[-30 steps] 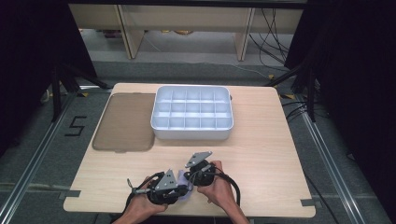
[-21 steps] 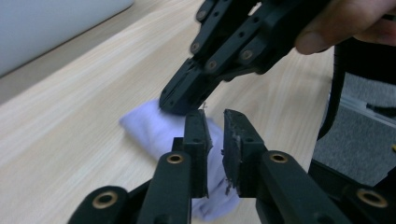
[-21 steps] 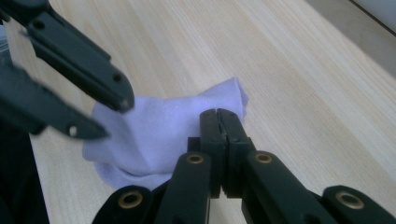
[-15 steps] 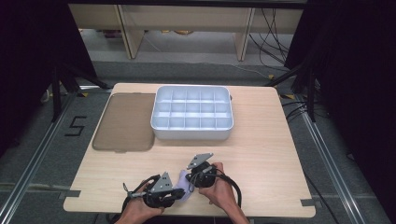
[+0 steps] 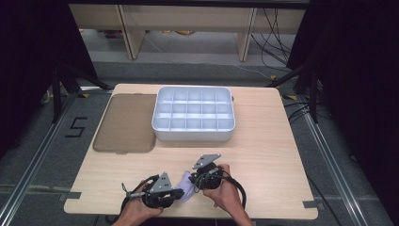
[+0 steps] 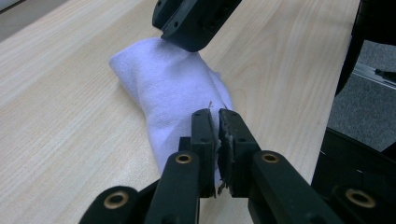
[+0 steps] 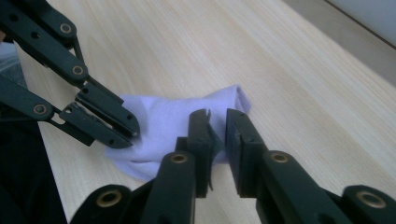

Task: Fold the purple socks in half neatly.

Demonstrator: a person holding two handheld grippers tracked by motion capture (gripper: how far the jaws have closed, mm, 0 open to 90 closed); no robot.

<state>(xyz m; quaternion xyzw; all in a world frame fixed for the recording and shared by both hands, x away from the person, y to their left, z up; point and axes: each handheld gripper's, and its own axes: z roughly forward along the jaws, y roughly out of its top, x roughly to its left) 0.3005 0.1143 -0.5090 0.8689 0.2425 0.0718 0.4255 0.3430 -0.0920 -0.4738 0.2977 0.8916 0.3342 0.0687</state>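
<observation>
My left tongs [image 6: 215,116] are pinched together on the near end of the pale cloth [image 6: 175,91]; fabric shows squeezed between the jaws in the left gripper view. My right tongs [image 7: 217,116] have just been opening: jaws now slightly apart, a fold of cloth sitting in the gap, pads not pressing it as far as I can tell. The cloth [image 5: 186,186] lies bunched on the bench [image 5: 263,155] close to the near edge, between my two hands, well apart from the white divided tray [image 5: 194,113] and the brown mat [image 5: 126,123] toward the far left corner.

Step in hand looks like folding or regripping the cloth. To do it well: keep the left pinch firm as the anchor, don't drag. Open the right a bit more, slide to a clean single edge rather than the bunch, close fully before lifting. Lift low, pull the cloth taut between both tongs, and avoid snagging the loose thread near the left jaws.
</observation>
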